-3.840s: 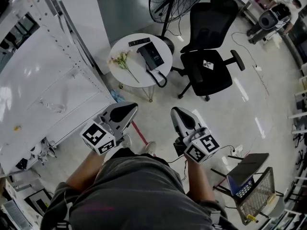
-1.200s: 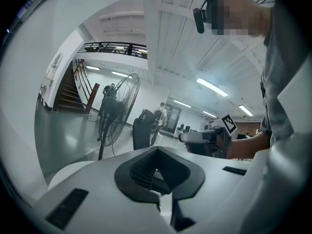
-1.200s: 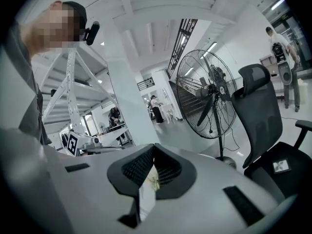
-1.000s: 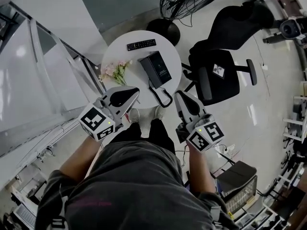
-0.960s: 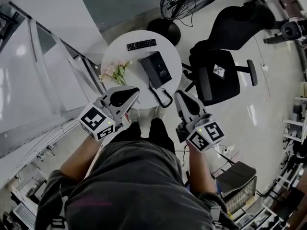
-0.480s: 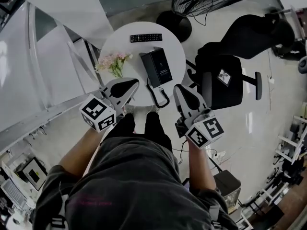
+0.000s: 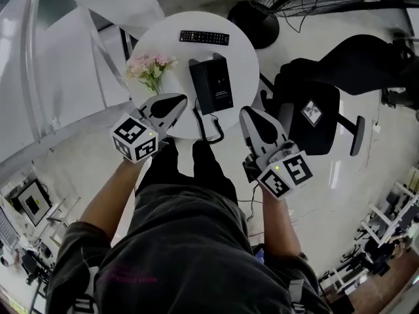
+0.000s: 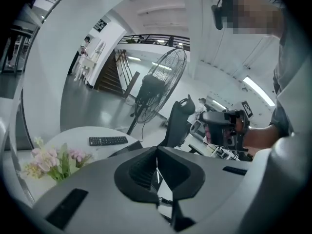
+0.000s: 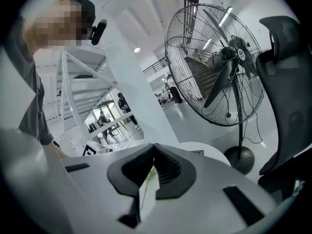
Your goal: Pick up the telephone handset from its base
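Take the telephone (image 7: 213, 84) on the round white table (image 7: 249, 57) as the fixed mark. To its left lies a bunch of pink flowers (image 7: 150, 65), soft and loose against the smooth tabletop. Also left of the telephone but nearer the person, the left gripper (image 7: 178, 101) hovers over the table's near edge, its ribbed dark pads pressed together on nothing.

The telephone itself is a black, hard-plastic block, its long axis running away from the person. The handset (image 7: 198, 87) seems to lie along its left side, on the base (the dark shapes merge, so I judge this partly from the coiled cord (image 7: 211, 131) trailing off the near-left corner). A slim black remote (image 7: 204, 38) lies beyond it.

To the telephone's right and nearer the person, the right gripper (image 7: 247, 113) hangs off the table's edge, jaws likewise closed and empty. Further right stands a black office chair (image 7: 314, 103).

The handset lies ahead of both grippers, the left one nearer to it, I judge. Either must spread its jaws and close across the handset's narrow width.
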A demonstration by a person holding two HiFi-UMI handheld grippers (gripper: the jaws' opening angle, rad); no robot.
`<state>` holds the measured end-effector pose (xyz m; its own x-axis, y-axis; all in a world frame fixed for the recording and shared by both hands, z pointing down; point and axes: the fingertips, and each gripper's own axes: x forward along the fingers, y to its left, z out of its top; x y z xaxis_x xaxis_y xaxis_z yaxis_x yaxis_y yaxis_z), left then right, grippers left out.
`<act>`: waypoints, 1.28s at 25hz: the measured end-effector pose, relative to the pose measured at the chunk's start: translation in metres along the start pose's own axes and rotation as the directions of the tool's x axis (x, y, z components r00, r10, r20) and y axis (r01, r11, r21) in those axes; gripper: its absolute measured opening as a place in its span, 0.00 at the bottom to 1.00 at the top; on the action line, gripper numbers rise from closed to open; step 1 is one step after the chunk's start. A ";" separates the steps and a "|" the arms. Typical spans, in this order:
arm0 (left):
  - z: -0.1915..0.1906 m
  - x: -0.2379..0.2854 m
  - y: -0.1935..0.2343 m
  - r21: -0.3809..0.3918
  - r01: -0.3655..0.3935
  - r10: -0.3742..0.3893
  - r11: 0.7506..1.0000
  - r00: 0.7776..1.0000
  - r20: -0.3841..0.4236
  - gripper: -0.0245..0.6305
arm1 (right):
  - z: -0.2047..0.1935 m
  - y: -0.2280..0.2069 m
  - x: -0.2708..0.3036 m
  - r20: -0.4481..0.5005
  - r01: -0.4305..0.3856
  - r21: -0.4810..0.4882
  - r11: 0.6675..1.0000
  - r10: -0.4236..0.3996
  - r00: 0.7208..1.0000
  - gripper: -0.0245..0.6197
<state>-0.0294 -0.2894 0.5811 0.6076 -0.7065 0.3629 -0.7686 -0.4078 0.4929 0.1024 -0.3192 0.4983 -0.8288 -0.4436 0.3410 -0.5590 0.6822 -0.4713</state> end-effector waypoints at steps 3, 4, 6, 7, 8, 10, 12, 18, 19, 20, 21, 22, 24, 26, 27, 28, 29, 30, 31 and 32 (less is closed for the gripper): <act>-0.022 0.018 0.016 -0.053 -0.028 0.028 0.998 1.000 -0.009 0.06 | -0.008 -0.017 0.009 -0.027 -0.022 -0.004 1.000 0.022 0.999 0.07; -0.029 0.023 0.020 -0.070 -0.038 0.038 0.997 0.999 -0.009 0.06 | -0.012 -0.022 0.012 -0.037 -0.028 -0.002 1.000 0.028 0.999 0.07; -0.041 0.030 0.026 -0.100 -0.059 0.058 0.993 0.998 -0.007 0.06 | -0.020 -0.029 0.016 -0.064 -0.043 0.003 0.999 0.043 0.997 0.07; -0.046 0.033 0.028 -0.114 -0.070 0.070 0.991 0.998 -0.006 0.06 | -0.023 -0.032 0.017 -0.078 -0.051 0.004 0.999 0.051 0.996 0.07; -0.051 0.035 0.030 -0.125 -0.081 0.081 0.989 0.997 -0.007 0.06 | -0.026 -0.035 0.019 -0.089 -0.059 0.004 0.998 0.059 0.994 0.07; -0.061 0.041 0.035 -0.144 -0.093 0.093 0.985 0.996 -0.012 0.06 | -0.030 -0.041 0.021 -0.105 -0.068 0.002 0.998 0.067 0.992 0.07; -0.070 0.046 0.040 -0.160 -0.093 0.091 0.983 0.996 -0.018 0.06 | -0.035 -0.046 0.024 -0.113 -0.069 0.004 0.998 0.069 0.991 0.07; -0.094 0.059 0.059 -0.228 -0.093 0.091 0.969 0.996 -0.017 0.09 | -0.051 -0.054 0.027 -0.146 -0.067 0.024 0.997 0.070 0.987 0.07; -0.097 0.061 0.062 -0.244 -0.093 0.091 0.965 0.996 -0.016 0.12 | -0.054 -0.054 0.027 -0.153 -0.070 0.025 0.997 0.073 0.986 0.07; -0.100 0.062 0.065 -0.261 -0.088 0.088 0.961 0.996 -0.014 0.14 | -0.056 -0.053 0.027 -0.158 -0.072 0.028 0.997 0.075 0.984 0.07; -0.103 0.064 0.066 -0.276 -0.081 0.080 0.958 0.997 -0.014 0.16 | -0.059 -0.053 0.027 -0.164 -0.072 0.030 0.997 0.076 0.984 0.07; -0.105 0.066 0.066 -0.292 -0.070 0.069 0.954 0.998 -0.014 0.18 | -0.061 -0.054 0.028 -0.169 -0.072 0.032 0.997 0.076 0.983 0.07; -0.110 0.071 0.067 -0.320 -0.050 0.047 0.946 0.999 -0.017 0.21 | -0.065 -0.054 0.029 -0.178 -0.070 0.036 0.997 0.076 0.981 0.07; -0.114 0.075 0.069 -0.344 -0.038 0.033 0.938 0.999 -0.020 0.24 | -0.068 -0.051 0.030 -0.185 -0.073 0.038 0.997 0.079 0.980 0.07; -0.116 0.077 0.070 -0.354 -0.033 0.028 0.935 0.999 -0.022 0.25 | -0.070 -0.050 0.030 -0.188 -0.075 0.040 0.996 0.081 0.979 0.07; -0.117 0.079 0.071 -0.362 -0.029 0.022 0.932 0.999 -0.024 0.26 | -0.072 -0.049 0.031 -0.192 -0.076 0.042 0.996 0.083 0.978 0.07; -0.118 0.080 0.072 -0.367 -0.024 0.016 0.930 1.000 -0.025 0.26 | -0.074 -0.048 0.031 -0.197 -0.076 0.044 0.996 0.083 0.977 0.07; -0.118 0.082 0.072 -0.370 -0.018 0.009 0.929 1.000 -0.027 0.26 | -0.075 -0.049 0.031 -0.202 -0.075 0.046 0.996 0.083 0.976 0.07; -0.118 0.084 0.072 -0.373 -0.012 0.002 0.928 1.000 -0.027 0.26 | -0.077 -0.049 0.031 -0.206 -0.074 0.049 0.996 0.082 0.975 0.07; -0.118 0.086 0.071 -0.375 -0.006 -0.004 0.927 1.000 -0.028 0.26 | -0.078 -0.049 0.031 -0.208 -0.072 0.050 0.996 0.081 0.975 0.07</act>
<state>-0.0087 -0.3107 0.7404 0.6162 -0.6885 0.3825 -0.6412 -0.1564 0.7513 0.1058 -0.3217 0.5957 -0.8481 -0.2564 0.4637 -0.4986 0.6822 -0.5348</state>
